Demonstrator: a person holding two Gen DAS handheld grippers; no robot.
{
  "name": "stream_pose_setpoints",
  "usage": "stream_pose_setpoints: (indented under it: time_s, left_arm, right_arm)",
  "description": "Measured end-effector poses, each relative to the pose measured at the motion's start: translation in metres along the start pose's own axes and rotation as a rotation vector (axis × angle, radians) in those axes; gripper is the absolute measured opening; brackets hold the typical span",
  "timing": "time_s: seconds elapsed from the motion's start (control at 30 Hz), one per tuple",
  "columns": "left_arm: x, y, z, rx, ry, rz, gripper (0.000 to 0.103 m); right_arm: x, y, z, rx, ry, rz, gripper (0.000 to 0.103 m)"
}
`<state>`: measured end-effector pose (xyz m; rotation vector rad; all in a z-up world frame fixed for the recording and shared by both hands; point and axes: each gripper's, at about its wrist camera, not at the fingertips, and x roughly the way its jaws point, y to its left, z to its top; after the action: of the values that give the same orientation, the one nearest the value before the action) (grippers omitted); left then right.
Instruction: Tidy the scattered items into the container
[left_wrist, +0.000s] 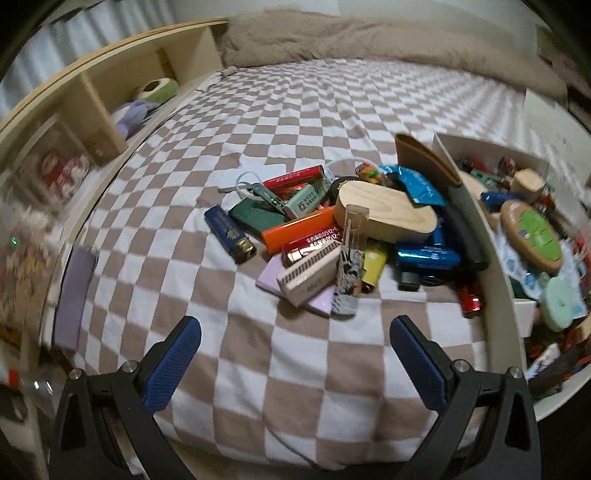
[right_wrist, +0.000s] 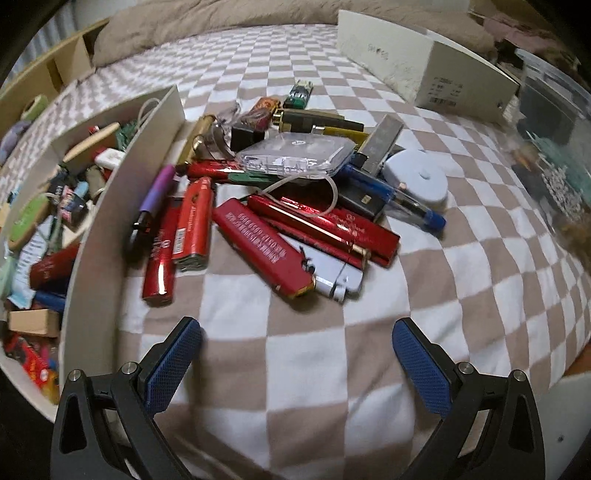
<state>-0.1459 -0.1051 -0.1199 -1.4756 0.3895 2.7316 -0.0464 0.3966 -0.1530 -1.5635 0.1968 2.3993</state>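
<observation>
Both claws, left (left_wrist: 295, 354) and right (right_wrist: 297, 356), gape empty; I've part-filled the box (right_wrist: 110, 206), piles ahead remain.

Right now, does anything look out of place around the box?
Yes. Lighters and small items lie heaped on the checkered bedspread on both sides of the white box, not in it. Both grippers, left and right, are open and empty.

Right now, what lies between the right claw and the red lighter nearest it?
Only bare checkered bedspread; the right wrist view shows nothing between the open right claw and the red lighter.
</observation>
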Motion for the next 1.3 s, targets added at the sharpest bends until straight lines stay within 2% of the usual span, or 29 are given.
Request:
stream_pose_setpoints:
  time_s: [0.2, 0.3, 0.47, 0.63, 0.87, 0.93, 1.03, 1.3]
  left_arm:
    - [0.02, -0.017, 0.009, 0.088, 0.038, -0.014, 0.103]
    - [0.028, -0.024, 0.01, 0.112, 0.045, 0.02, 0.103]
    - [0.041, -0.024, 0.006, 0.095, 0.083, 0.102, 0.103]
    - [0.048, -0.006, -0.002, -0.044, 0.105, 0.054, 0.103]
    - [0.048, 0.023, -0.01, -0.209, 0.113, 0.096, 0.103]
    - [0.049, 0.032, -0.012, -0.26, 0.12, 0.085, 0.103]
    - [0.05, 0.036, -0.014, -0.29, 0.125, 0.077, 0.103]
    - [0.04, 0.045, -0.017, -0.349, 0.098, 0.214, 0.103]
  right_arm:
    - [0.009, 0.0, 0.011, -0.018, -0.01, -0.012, 0.103]
    - [0.013, -0.003, 0.015, 0.014, -0.027, -0.02, 0.103]
    - [0.011, -0.008, 0.011, 0.049, -0.049, -0.036, 0.103]
    - [0.008, -0.037, 0.008, 0.216, -0.074, -0.095, 0.103]
    - [0.0, -0.075, -0.006, 0.431, -0.123, -0.079, 0.103]
    - [0.004, -0.078, -0.005, 0.461, -0.128, -0.061, 0.103]
    - [0.004, -0.074, -0.004, 0.454, -0.126, -0.091, 0.103]
    - [-0.005, -0.09, -0.015, 0.545, -0.168, -0.108, 0.103]
